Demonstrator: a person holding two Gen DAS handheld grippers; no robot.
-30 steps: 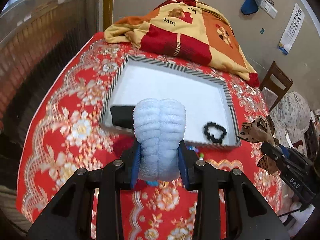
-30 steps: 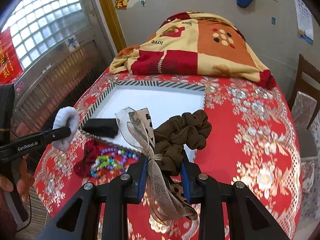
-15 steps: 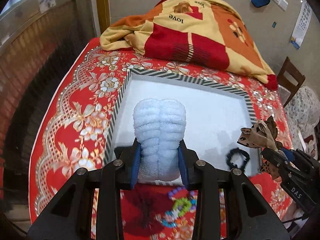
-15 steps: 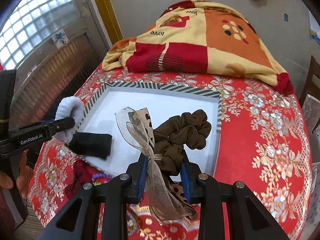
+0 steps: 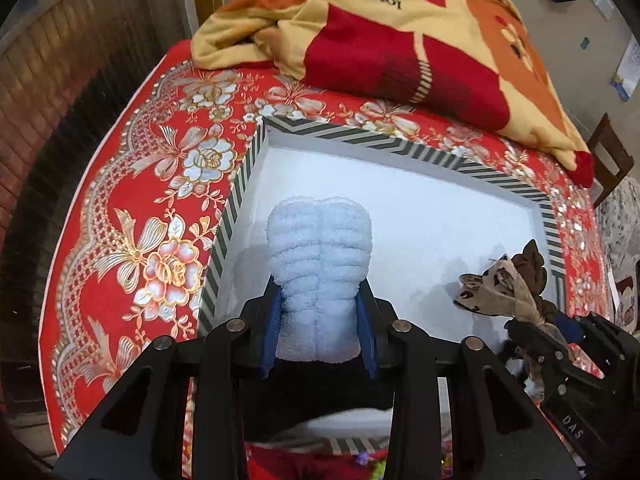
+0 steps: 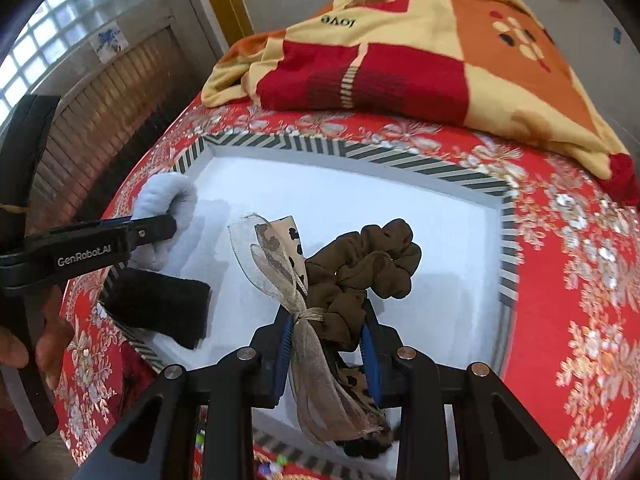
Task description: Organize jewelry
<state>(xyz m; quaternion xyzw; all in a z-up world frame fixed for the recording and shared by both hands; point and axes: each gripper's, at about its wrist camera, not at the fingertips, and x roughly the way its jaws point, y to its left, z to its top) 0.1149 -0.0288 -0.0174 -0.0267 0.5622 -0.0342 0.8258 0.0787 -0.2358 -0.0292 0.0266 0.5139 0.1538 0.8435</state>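
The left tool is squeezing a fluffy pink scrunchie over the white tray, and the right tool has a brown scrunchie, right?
Nearly. The fluffy scrunchie in the left tool is pale blue, not pink, as the left wrist view shows. It is over the white stripe-rimmed tray, and the right tool does hold a brown fabric scrunchie.

The left gripper [image 5: 319,334] reaches forward with its blue-padded fingers [image 5: 270,330] clamped on a fluffy pale-blue scrunchie [image 5: 319,276]. The right gripper [image 6: 326,354] is likewise closed, pinching a brown scrunchie [image 6: 368,272] and its ribbon bow between the pads. Seen from the right wrist, a bare hand [image 6: 38,344] grips the left tool's handle low at the left edge
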